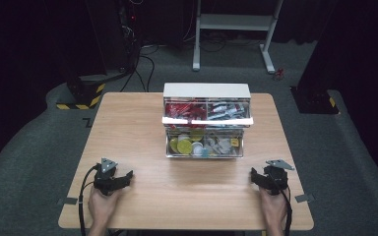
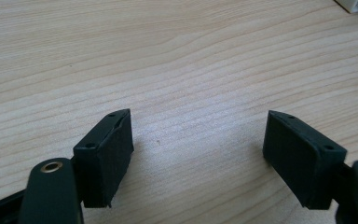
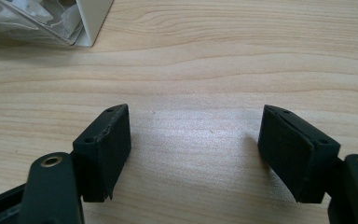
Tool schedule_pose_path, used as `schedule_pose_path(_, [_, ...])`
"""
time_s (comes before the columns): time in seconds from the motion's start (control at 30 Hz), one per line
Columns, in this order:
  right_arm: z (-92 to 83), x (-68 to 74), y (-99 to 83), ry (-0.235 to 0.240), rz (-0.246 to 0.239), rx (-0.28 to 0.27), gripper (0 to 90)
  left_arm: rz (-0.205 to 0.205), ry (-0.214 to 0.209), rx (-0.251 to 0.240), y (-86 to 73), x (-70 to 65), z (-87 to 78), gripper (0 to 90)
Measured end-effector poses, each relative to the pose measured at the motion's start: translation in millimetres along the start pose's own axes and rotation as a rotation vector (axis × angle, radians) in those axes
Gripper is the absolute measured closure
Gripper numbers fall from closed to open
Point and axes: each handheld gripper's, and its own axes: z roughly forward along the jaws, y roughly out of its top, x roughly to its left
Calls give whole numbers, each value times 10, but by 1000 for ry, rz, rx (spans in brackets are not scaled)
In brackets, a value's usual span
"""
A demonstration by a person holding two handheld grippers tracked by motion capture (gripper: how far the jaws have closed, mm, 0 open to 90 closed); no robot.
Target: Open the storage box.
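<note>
Drawer unit (image 1: 206, 125) centred overhead, corner (image 3: 86, 23) beside right tool (image 3: 196, 154)

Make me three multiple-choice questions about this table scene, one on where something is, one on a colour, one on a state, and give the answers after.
1. Where does the drawer box stand on the table?
A. At the near left corner
B. In the middle, toward the far edge
C. Beside the right hand

2. What colour are the round pieces at the left of the lower drawer?
A. Yellow
B. Blue
C. Black

3. How do the jaws of the left claw stand?
A. Clamped on a red packet
B. Shut tight on nothing
C. Apart over bare wood

Answers: 1 B, the high view shows it centred and far from both hands. 2 A, they show yellow through the clear front. 3 C, the left gripper view shows bare wood between the pads.
</note>
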Motion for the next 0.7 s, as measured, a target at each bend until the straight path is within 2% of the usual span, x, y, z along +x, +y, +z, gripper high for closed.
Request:
schedule_pose_path(0.57, [-18, -3, -20, 0, -9, 1, 228, -2, 0, 0, 0, 3, -1, 252])
schedule_pose_path(0.6, [-23, 6, -24, -3, 4, 4, 228, -2, 0, 0, 0, 2, -1, 252])
schedule_pose_path(0.7, [-27, 8, -28, -4, 5, 5, 229, -2, -1, -1, 0, 3, -1, 252])
